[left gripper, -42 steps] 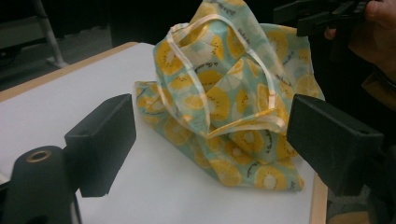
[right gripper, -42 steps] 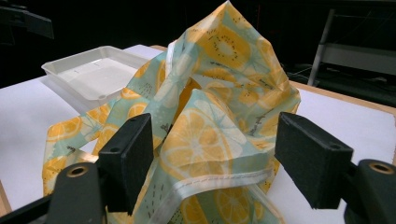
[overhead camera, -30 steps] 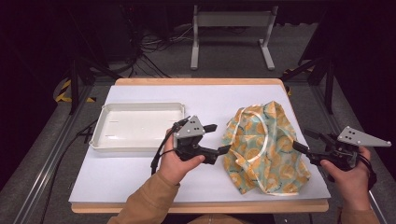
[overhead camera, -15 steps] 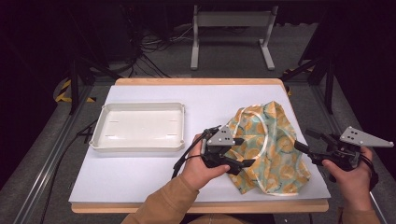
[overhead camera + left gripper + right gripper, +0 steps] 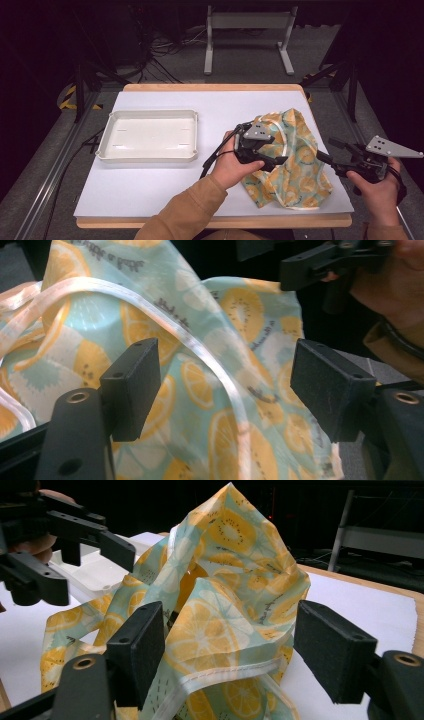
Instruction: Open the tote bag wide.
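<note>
Your counter (image 5: 150, 190) lay under a white sheet with a wooden edge showing along its near and far sides. On its left half sat the white tray (image 5: 147, 150), shallow and rectangular, well apart from the work.

On the right half lay the fabric bag (image 5: 295, 165), printed with orange citrus slices on pale blue, crumpled into a loose heap with a pale strap (image 5: 200, 347) looping across it. From the right gripper view the bag (image 5: 225, 605) rose to a peak, its hemmed edge (image 5: 220, 677) hanging low between your jaws, and the tray (image 5: 95, 575) showed behind it.

Your left hand (image 5: 232, 167), in a tan sleeve (image 5: 185, 215), reached over the counter and held the left claw (image 5: 280, 161) at the bag's left edge. The jaws stood apart and had just been closing a little; in the left gripper view the cloth and strap lay between them (image 5: 227, 385), but neither pad pressed on the fabric, so the left claw was open.

Your right hand (image 5: 377, 187) held the right claw (image 5: 330, 152) just off the counter's right edge, pointing at the bag and near its right side. Its jaws stood wide with the bag in front of them (image 5: 227, 655), gripping nothing.
</note>
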The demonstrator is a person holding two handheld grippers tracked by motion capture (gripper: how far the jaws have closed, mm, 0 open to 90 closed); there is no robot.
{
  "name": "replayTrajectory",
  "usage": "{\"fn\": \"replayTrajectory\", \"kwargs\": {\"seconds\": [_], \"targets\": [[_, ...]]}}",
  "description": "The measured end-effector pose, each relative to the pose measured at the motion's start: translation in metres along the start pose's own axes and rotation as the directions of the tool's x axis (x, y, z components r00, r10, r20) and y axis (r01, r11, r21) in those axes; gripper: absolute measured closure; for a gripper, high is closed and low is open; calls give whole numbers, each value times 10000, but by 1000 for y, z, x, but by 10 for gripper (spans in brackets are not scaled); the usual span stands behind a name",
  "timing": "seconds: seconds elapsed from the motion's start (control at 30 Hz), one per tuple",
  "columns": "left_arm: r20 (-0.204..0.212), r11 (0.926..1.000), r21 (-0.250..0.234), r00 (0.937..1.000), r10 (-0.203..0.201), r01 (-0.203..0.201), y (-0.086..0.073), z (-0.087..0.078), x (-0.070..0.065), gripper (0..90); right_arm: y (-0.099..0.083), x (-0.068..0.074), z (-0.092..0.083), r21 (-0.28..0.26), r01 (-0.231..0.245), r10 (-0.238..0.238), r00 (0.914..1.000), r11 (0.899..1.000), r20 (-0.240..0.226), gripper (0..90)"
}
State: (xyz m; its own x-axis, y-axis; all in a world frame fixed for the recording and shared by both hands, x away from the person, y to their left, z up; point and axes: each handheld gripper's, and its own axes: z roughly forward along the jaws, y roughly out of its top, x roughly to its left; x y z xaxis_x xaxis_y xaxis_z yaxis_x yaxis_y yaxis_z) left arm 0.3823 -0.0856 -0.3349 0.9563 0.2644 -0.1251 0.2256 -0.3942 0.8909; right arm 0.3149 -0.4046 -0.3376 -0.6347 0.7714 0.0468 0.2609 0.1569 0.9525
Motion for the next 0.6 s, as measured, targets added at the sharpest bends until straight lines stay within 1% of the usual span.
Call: {"fn": "replayTrajectory", "kwargs": {"seconds": [0.07,0.13,0.17,0.23,0.3,0.37,0.4,0.47,0.57,0.6], "targets": [[4,9999,101,9999,-136,136,2,5,2,303,0,0,-1,-44,37,-37,10000,10000,-6,289],[-46,9989,332,9995,-323,324,4,10,4,316,0,0,-1,-61,38,-38,10000,10000,-2,289],[-50,9987,397,9995,-302,304,5,11,4,318,1,0,-2,-83,50,-50,10000,10000,-14,289],[-91,9976,496,9989,-470,474,5,15,4,306,1,0,-3,-131,70,-70,10000,9999,8,289],[-141,9976,532,9989,-436,443,6,17,4,297,2,0,-4,-167,75,-75,10000,9998,5,289],[-116,9963,642,9983,-566,572,6,20,4,296,2,0,-5,-192,73,-73,10000,9998,15,289],[-132,9966,631,9985,-530,538,7,21,5,295,2,0,-5,-196,81,-80,10000,9998,14,289],[-82,9963,618,9982,-592,596,9,25,4,296,2,0,-5,-178,65,-65,10000,9998,11,289],[-87,9962,651,9983,-574,579,11,28,4,284,3,1,-5,-221,121,-121,9999,9997,-11,289],[-26,9960,699,9985,-548,548,12,31,4,284,3,1,-5,-242,122,-123,9999,9996,-30,289]]}}
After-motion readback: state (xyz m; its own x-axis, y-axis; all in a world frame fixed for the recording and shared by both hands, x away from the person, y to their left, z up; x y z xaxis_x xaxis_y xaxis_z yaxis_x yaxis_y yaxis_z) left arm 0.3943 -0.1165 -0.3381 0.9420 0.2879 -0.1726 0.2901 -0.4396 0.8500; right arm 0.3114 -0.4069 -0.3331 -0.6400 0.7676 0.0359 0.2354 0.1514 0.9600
